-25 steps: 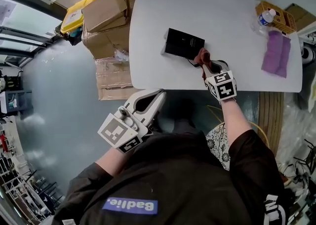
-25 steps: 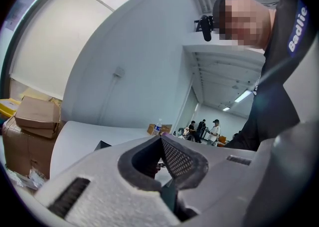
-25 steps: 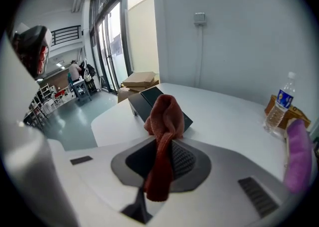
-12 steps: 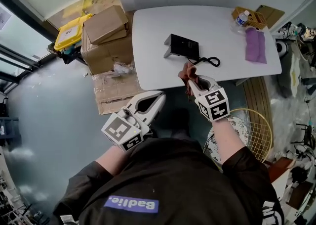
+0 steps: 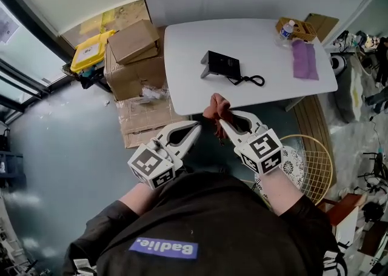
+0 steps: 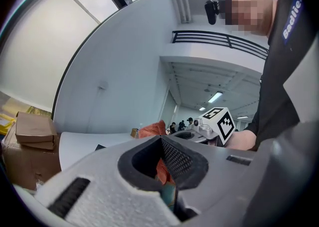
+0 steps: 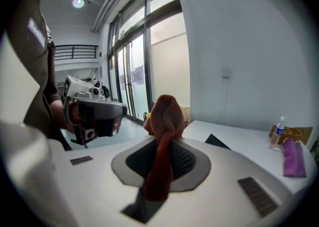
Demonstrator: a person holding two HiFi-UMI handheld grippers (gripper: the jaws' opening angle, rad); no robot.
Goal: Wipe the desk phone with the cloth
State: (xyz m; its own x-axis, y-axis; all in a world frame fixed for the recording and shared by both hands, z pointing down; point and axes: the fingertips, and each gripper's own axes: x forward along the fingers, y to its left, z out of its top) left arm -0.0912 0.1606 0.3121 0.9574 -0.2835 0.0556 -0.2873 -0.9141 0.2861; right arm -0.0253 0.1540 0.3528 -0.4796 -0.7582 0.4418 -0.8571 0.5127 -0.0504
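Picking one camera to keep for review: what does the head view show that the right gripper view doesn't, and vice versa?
Only the head view: the cardboard boxes, the yellow bin and the phone's cord. Only the right gripper view: the ceiling lamp, and close up, the cloth clamped in the shut right tongs. Both: that cloth, the desk phone, the table, the purple cloth and the bottle.

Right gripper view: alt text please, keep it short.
The right gripper has its jaws shut on a rust-red cloth that bunches up above them. Behind it lies a white table with a black desk phone, a water bottle and a purple cloth at its far right; the left gripper hangs at the left.
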